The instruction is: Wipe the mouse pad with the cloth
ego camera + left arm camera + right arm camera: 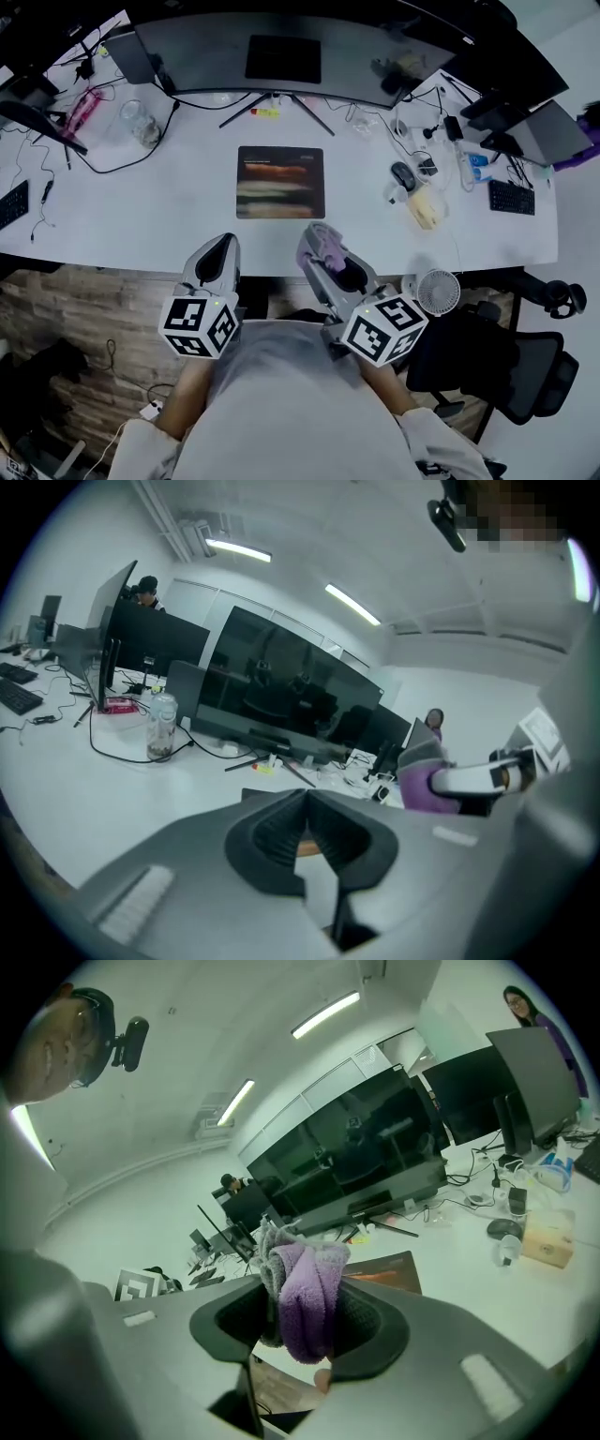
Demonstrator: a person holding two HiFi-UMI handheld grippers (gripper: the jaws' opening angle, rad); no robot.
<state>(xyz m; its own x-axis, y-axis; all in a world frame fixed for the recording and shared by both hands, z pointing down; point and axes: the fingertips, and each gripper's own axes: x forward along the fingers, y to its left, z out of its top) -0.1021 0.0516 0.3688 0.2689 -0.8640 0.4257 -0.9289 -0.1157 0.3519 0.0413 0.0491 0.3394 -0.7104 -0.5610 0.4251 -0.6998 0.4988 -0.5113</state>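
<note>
Two grippers, both held short of the desk's near edge.

Left gripper [223, 251]: at 7 o'clock from the mouse pad, jaws pressed together with nothing between them, idle.

Mouse pad [280, 182]: dark rectangle lying flat on the white desk [159, 202], at 12 o'clock from the grippers and well apart from both. Nothing sits on it.

Right gripper [319, 255]: at 5 o'clock from the pad, clamped on the purple cloth [305, 1302]. The cloth is bunched into a wad that pokes out past the jaw tips. It is in the air, touching neither pad nor desk.

Handling, as a judgement:
- The cloth looks soft, fluffy and light, so it will squash and drag rather than slide.
- The hold through the middle of the wad seems sound, and the loose folds beyond the tips can serve as the wiping face.
- Damp or dry: can't tell from here.
- The pad looks thin and flexible and probably light, so it may creep or ripple under a stroke.
- The idle left gripper could pin its 7 o'clock corner.
</note>
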